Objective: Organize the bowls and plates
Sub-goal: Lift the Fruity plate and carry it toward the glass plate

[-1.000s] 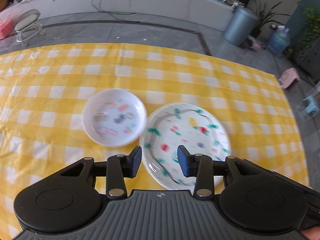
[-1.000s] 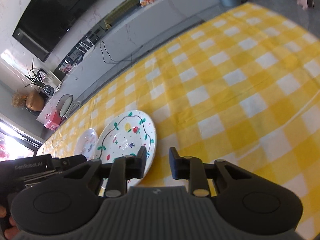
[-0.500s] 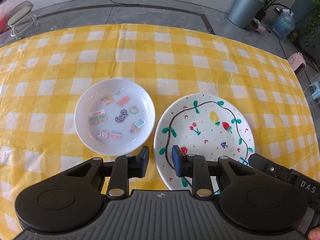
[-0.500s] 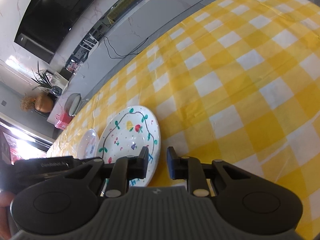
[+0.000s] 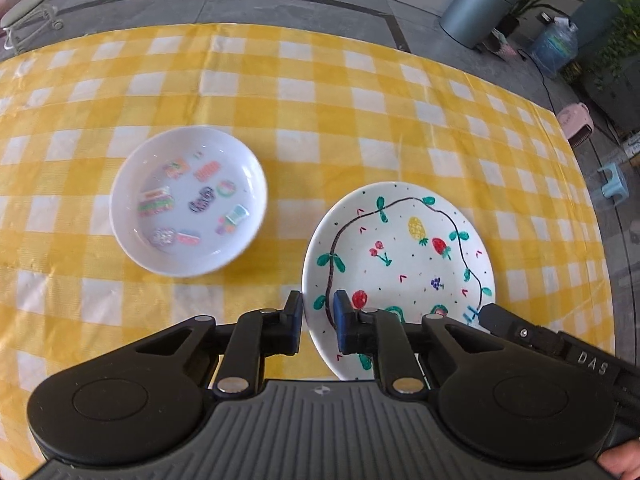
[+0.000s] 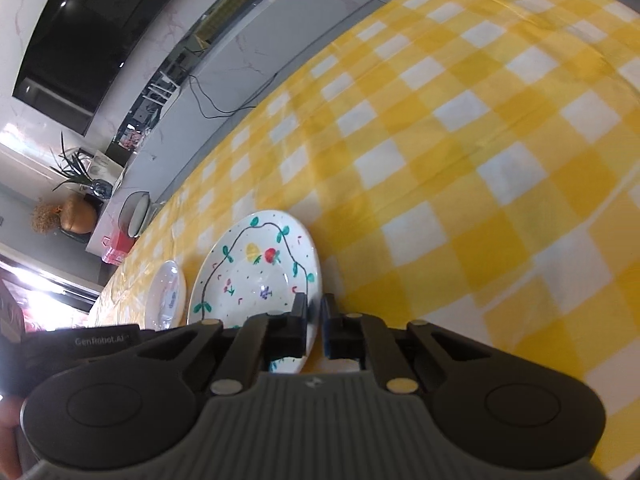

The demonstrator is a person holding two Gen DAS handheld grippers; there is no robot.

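A white plate painted with fruit and a vine [image 5: 400,256] lies on the yellow checked tablecloth. A smaller white bowl with stickers [image 5: 188,200] lies to its left, apart from it. My left gripper [image 5: 318,312] straddles the plate's near left rim, its jaws a narrow gap apart around it. My right gripper [image 6: 314,314] is closed on the plate's near right rim [image 6: 312,280]; its body shows in the left wrist view [image 5: 520,332]. The plate [image 6: 256,272] and bowl [image 6: 170,294] show in the right wrist view.
The tablecloth [image 5: 320,100] covers the whole table, whose far edge [image 5: 280,30] meets a grey floor. A grey bin [image 5: 476,6] and a water bottle [image 5: 554,46] stand on the floor beyond the far right corner.
Both grippers have closed in on the painted plate's rim, left and right jaws narrowing. The plate now sits farther right of the bowl.
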